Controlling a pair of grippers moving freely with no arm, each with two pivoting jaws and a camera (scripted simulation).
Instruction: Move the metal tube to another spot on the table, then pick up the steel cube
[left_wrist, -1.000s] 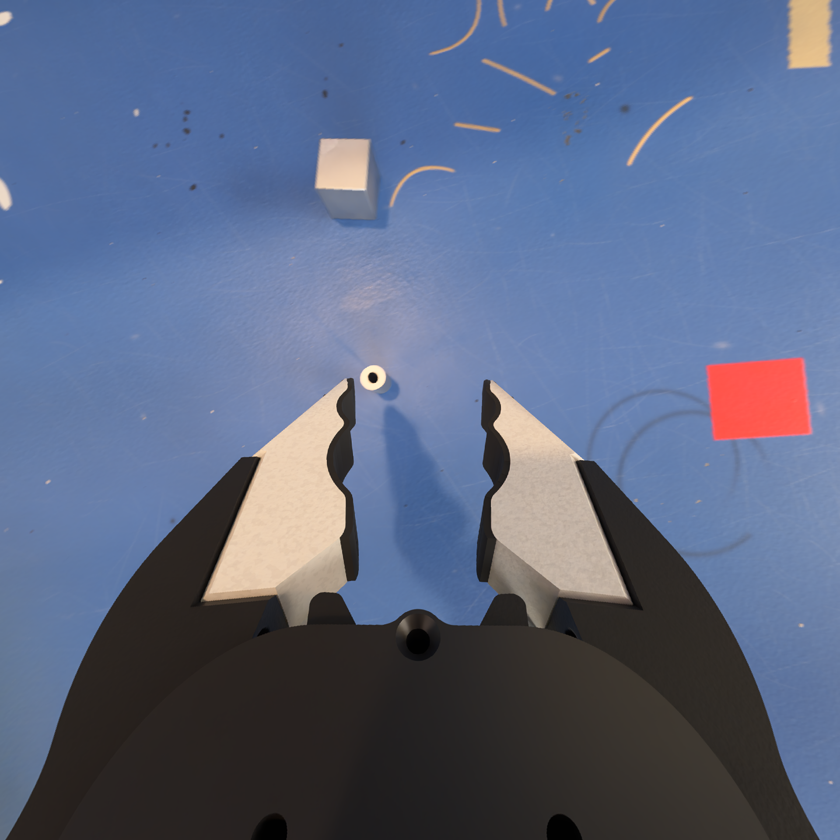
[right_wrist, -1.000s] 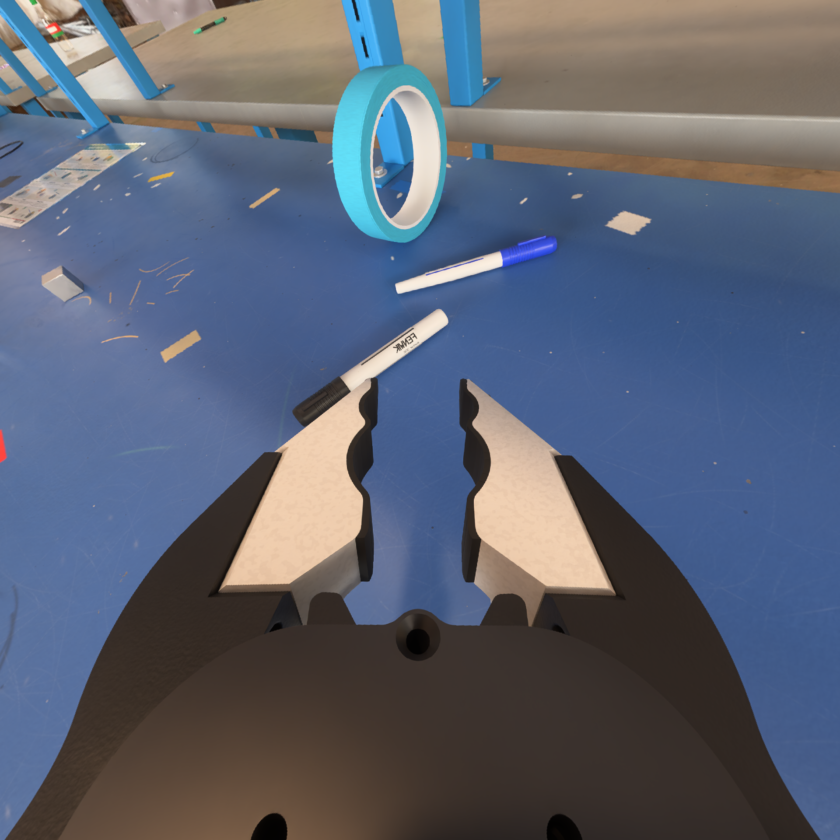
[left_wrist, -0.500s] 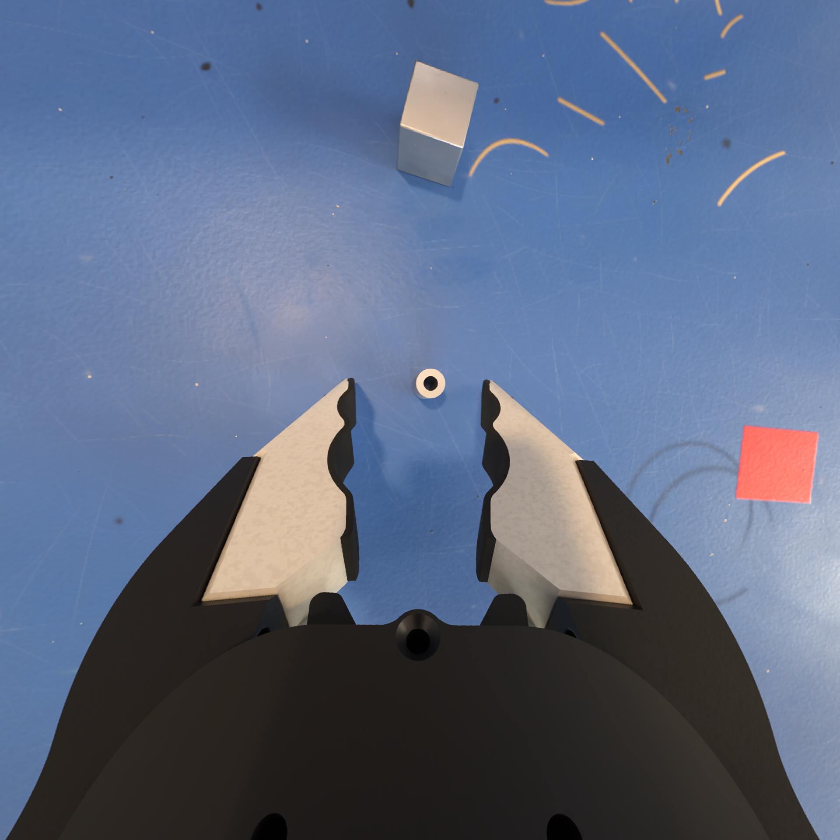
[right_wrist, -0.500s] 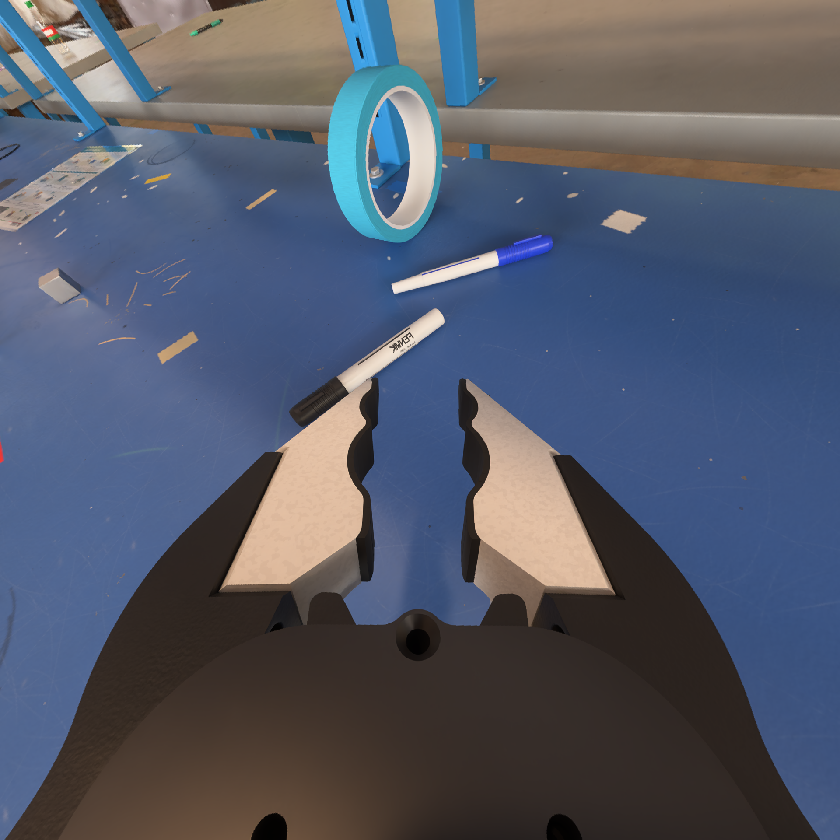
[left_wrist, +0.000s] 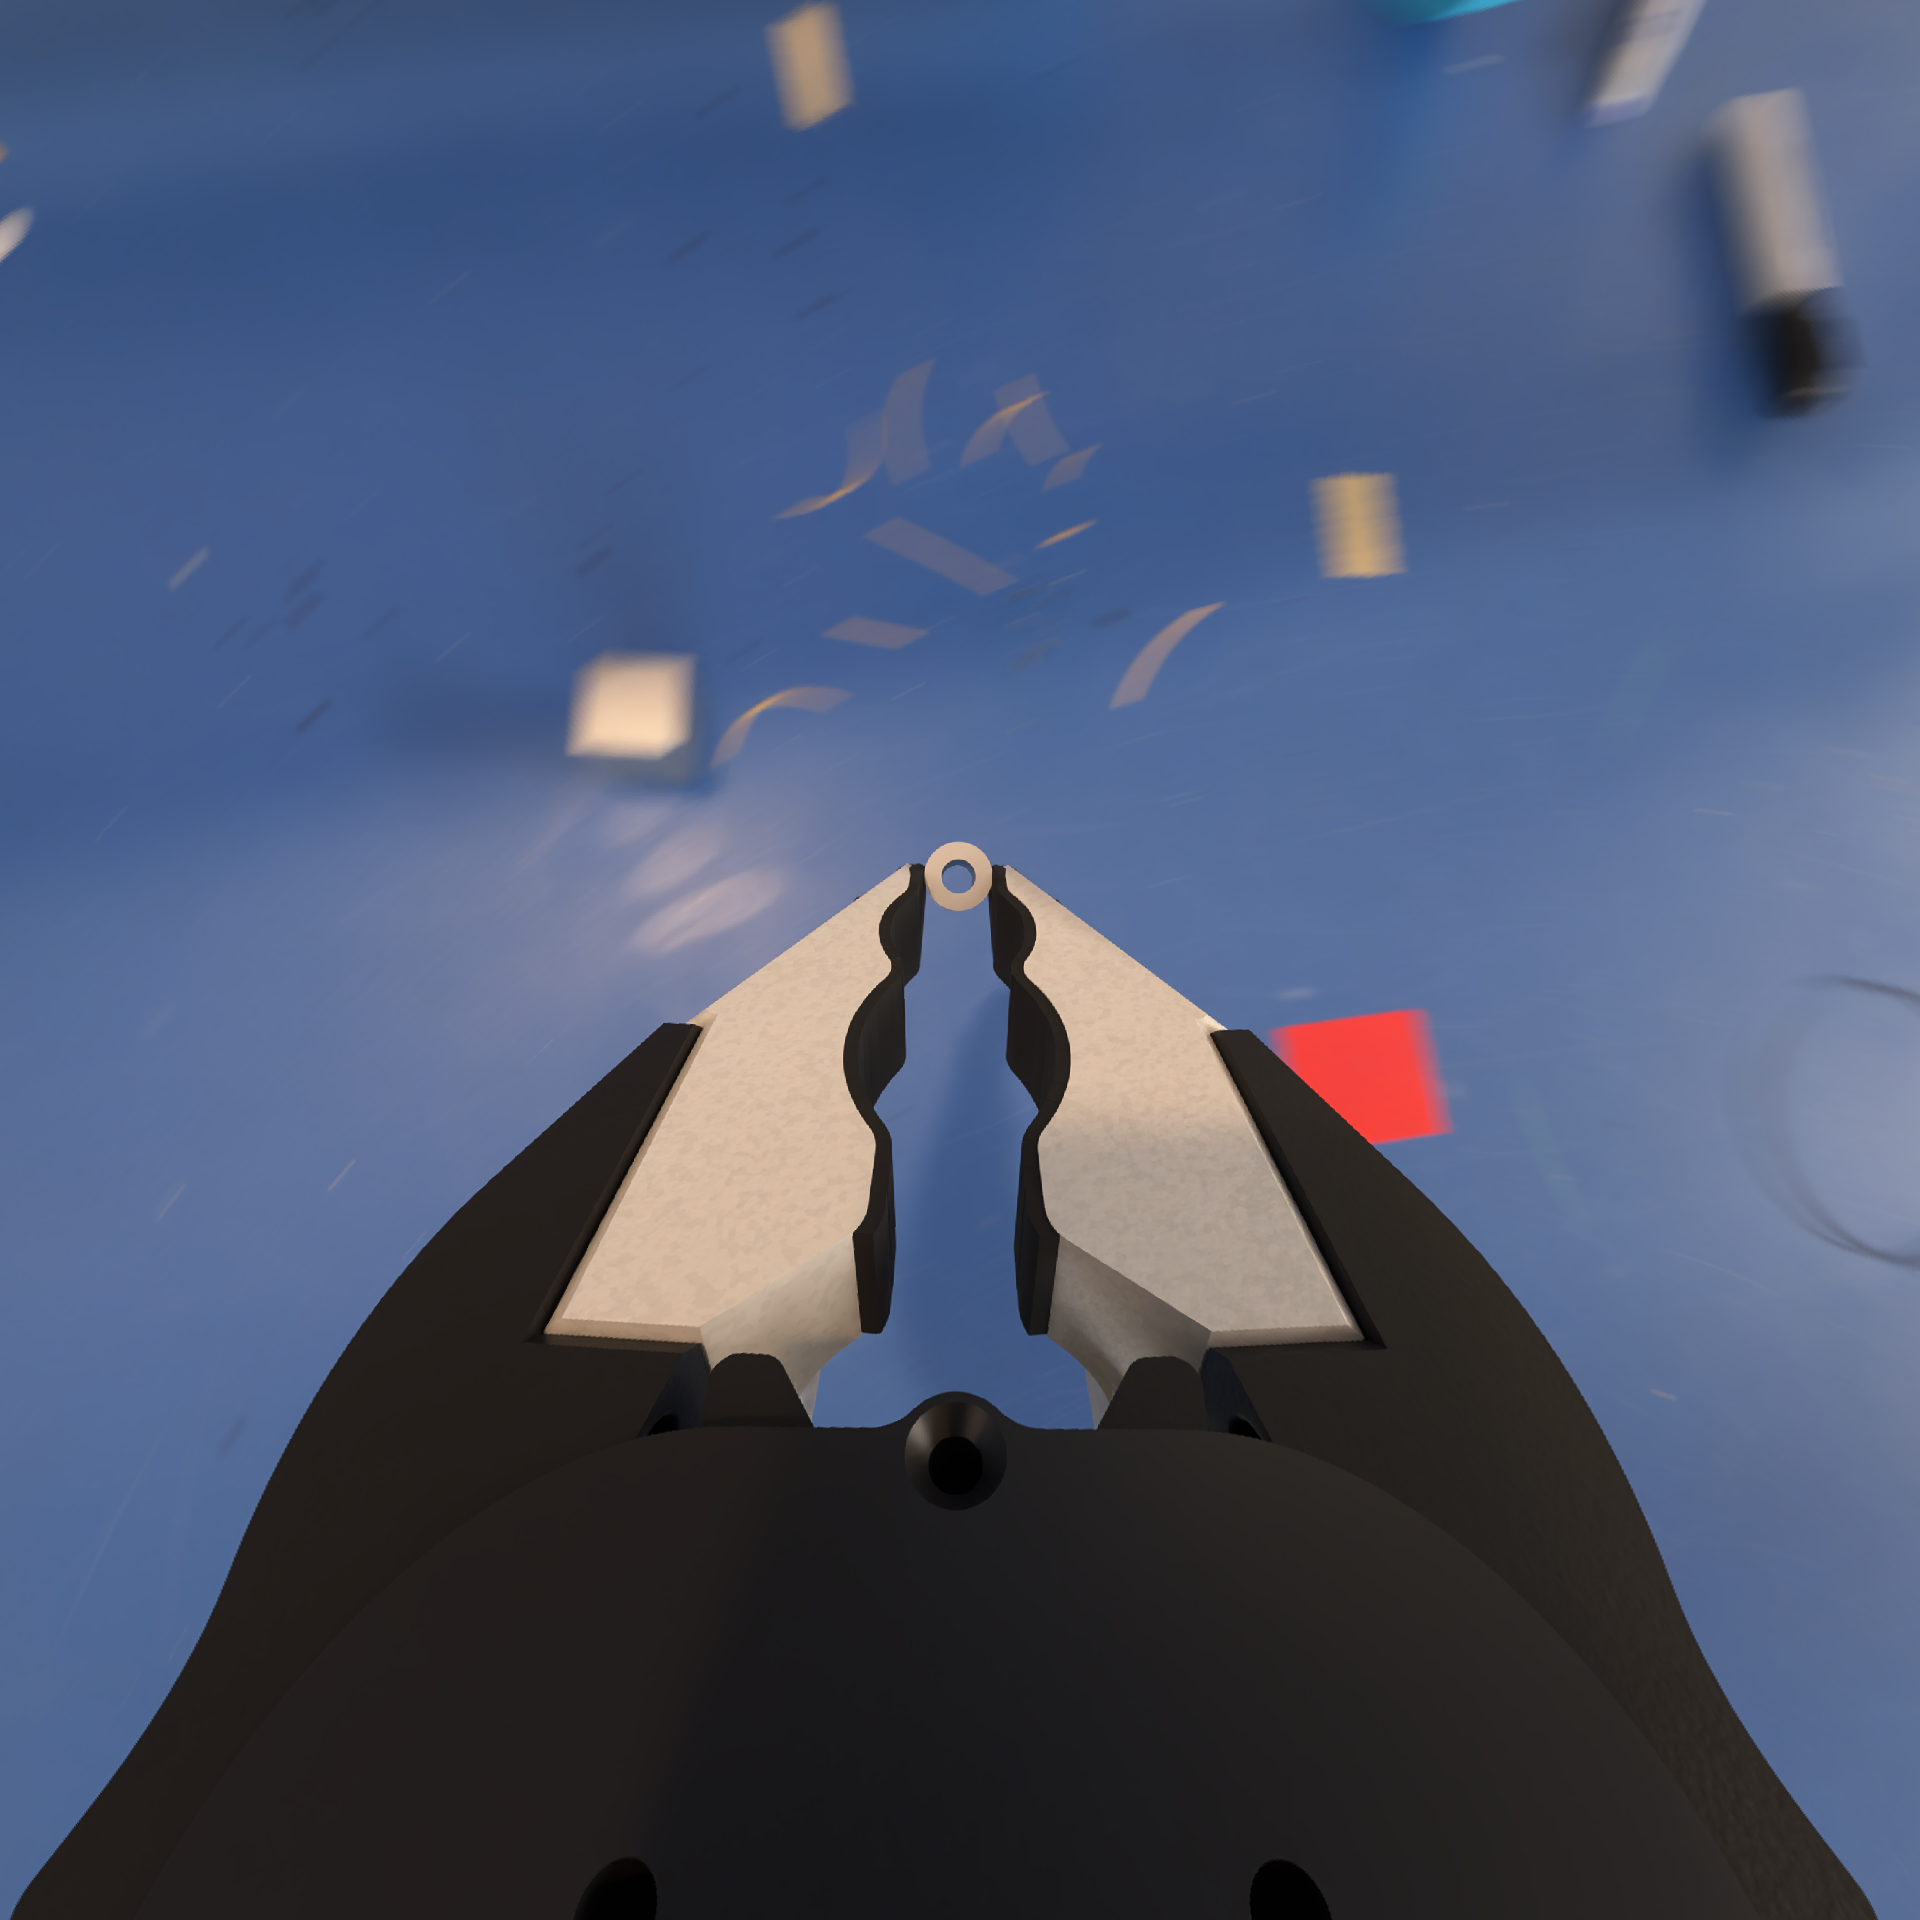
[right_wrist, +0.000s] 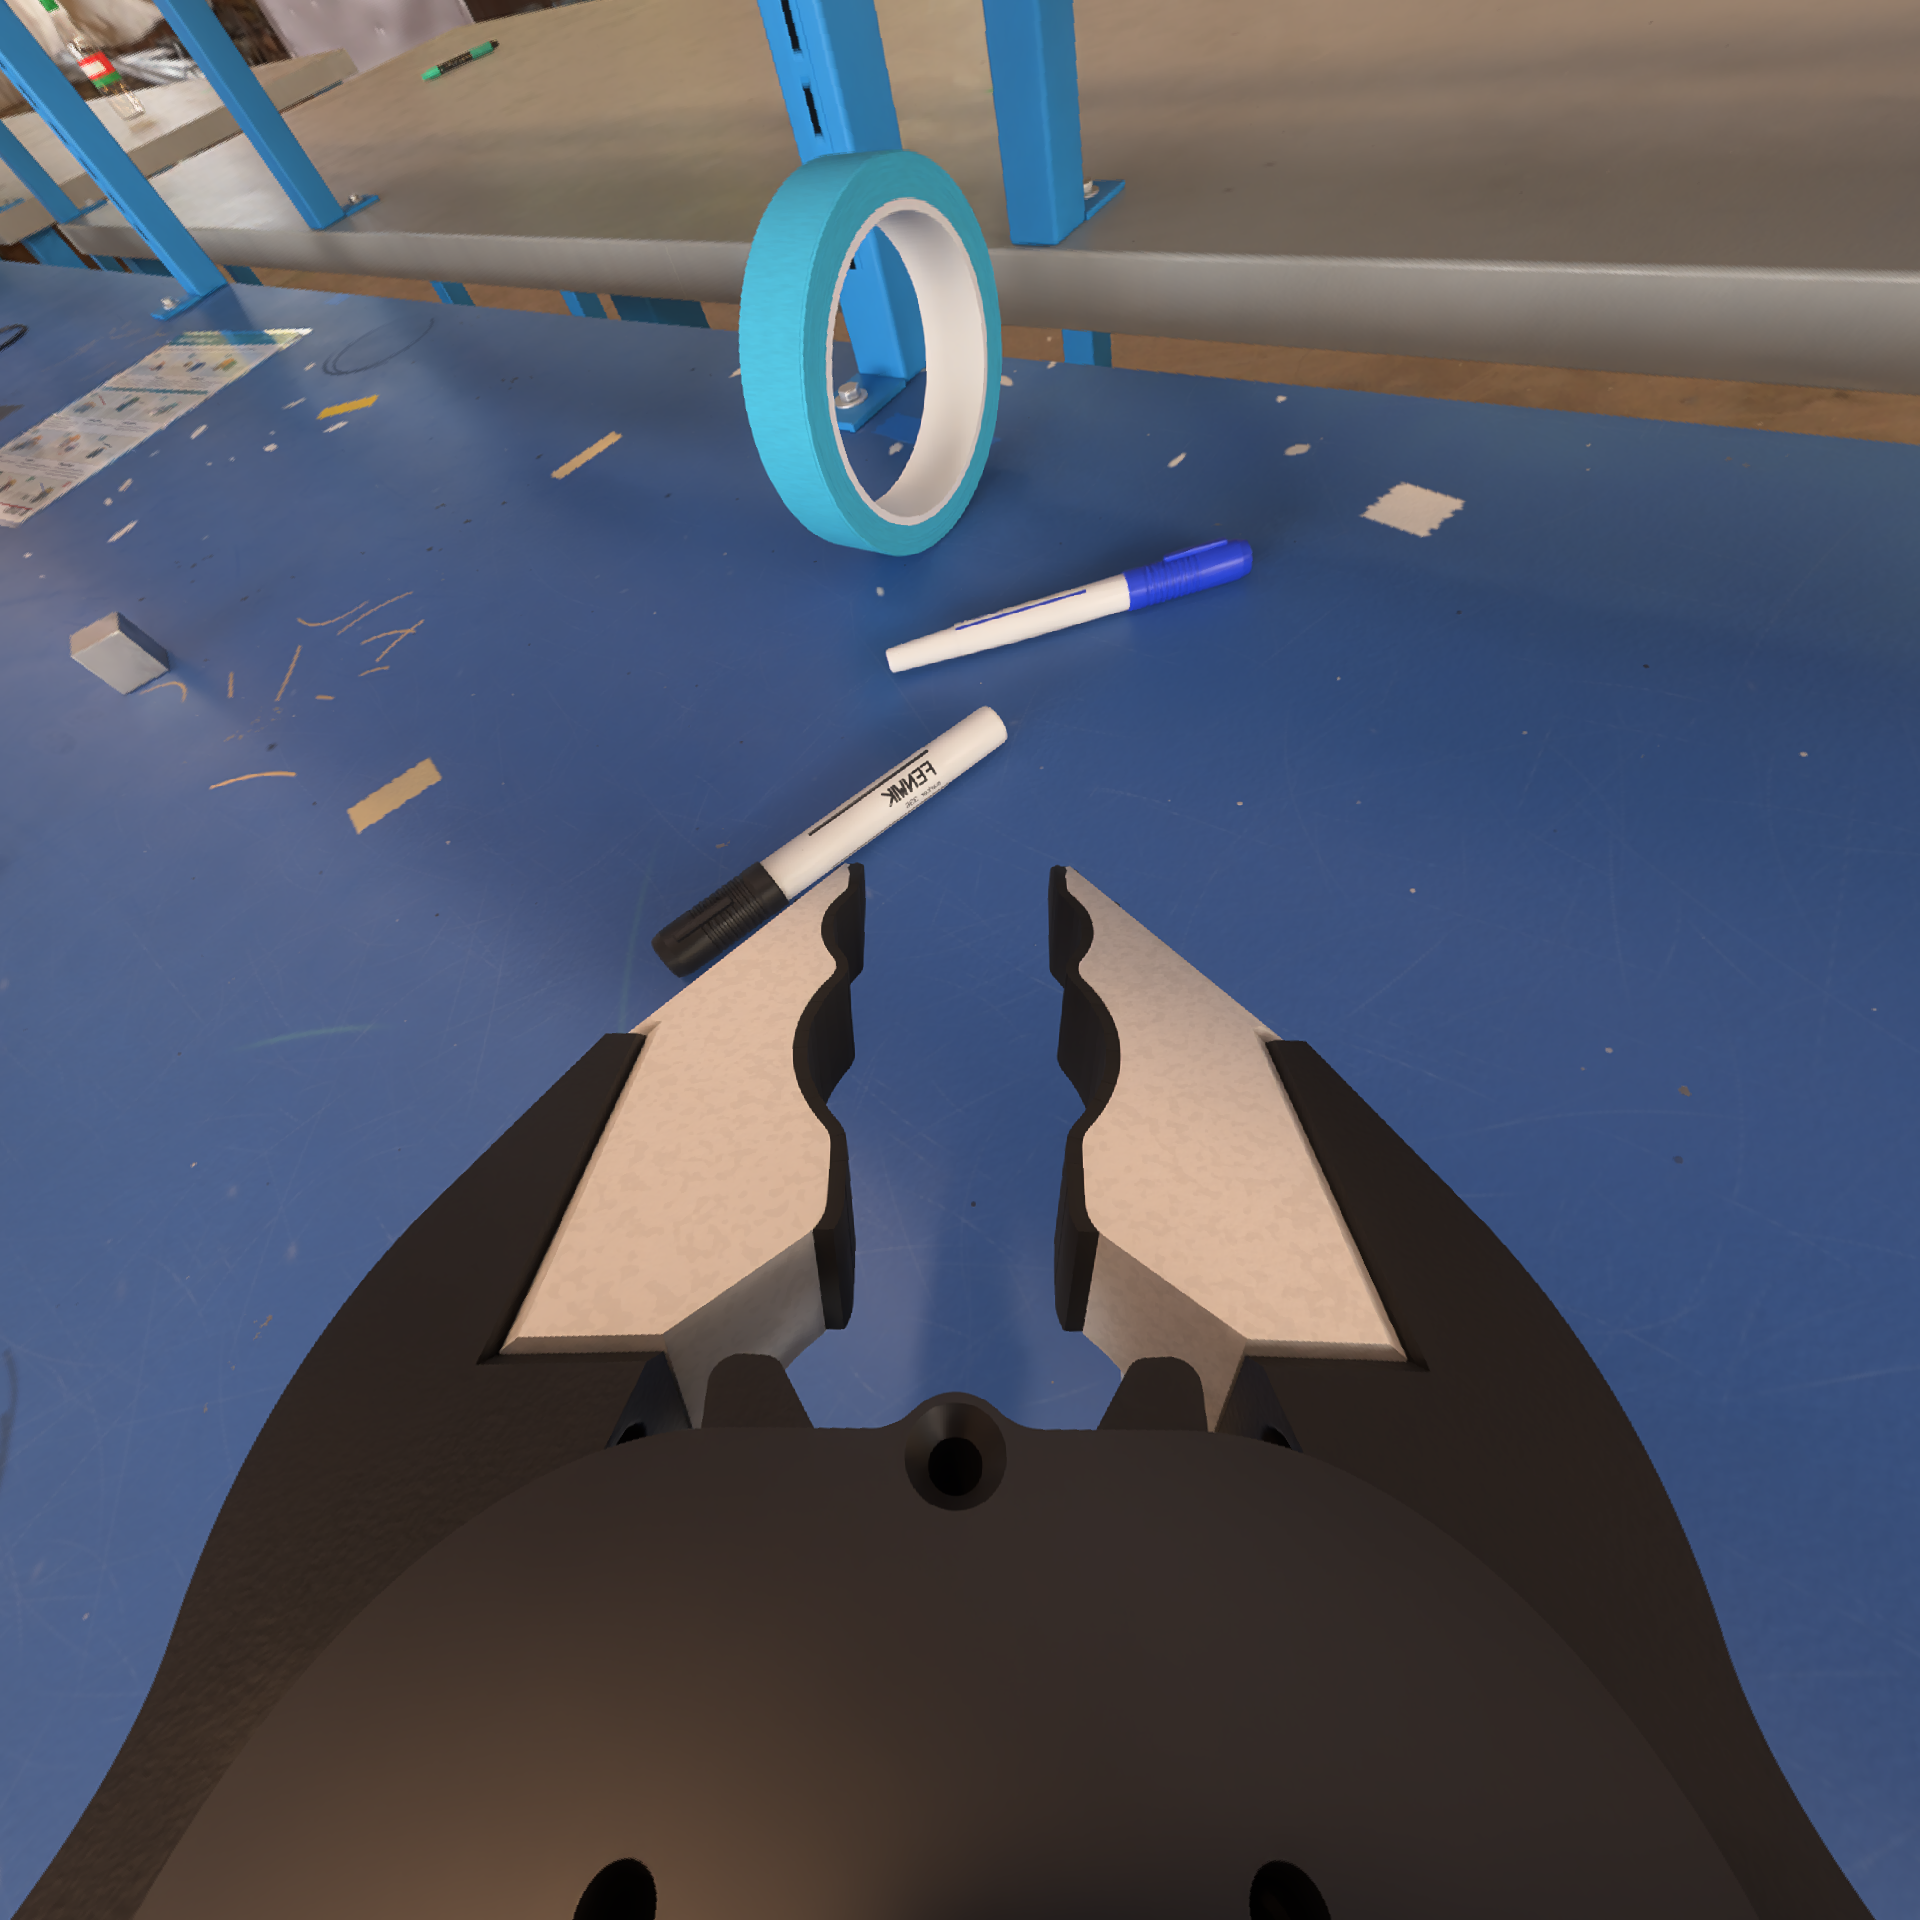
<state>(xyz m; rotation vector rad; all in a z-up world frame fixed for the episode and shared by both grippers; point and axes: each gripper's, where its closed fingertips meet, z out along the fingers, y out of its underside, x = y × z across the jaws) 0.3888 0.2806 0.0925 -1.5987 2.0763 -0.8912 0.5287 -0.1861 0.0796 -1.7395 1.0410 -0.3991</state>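
Right wrist view: black-capped marker (right_wrist: 831, 837) bears black lettering.

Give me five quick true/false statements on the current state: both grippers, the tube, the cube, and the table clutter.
1. The left gripper is shut on the metal tube, pinching it at the fingertips. True.
2. The right gripper holds the black-capped marker. False: its jaws are apart and empty, and the marker lies on the table by its left fingertip.
3. The steel cube rests on the table, untouched. True.
4. The blue tape roll lies flat. False: it stands on its edge.
5. The blue-capped marker lies between the tape roll and the black-capped marker. True.
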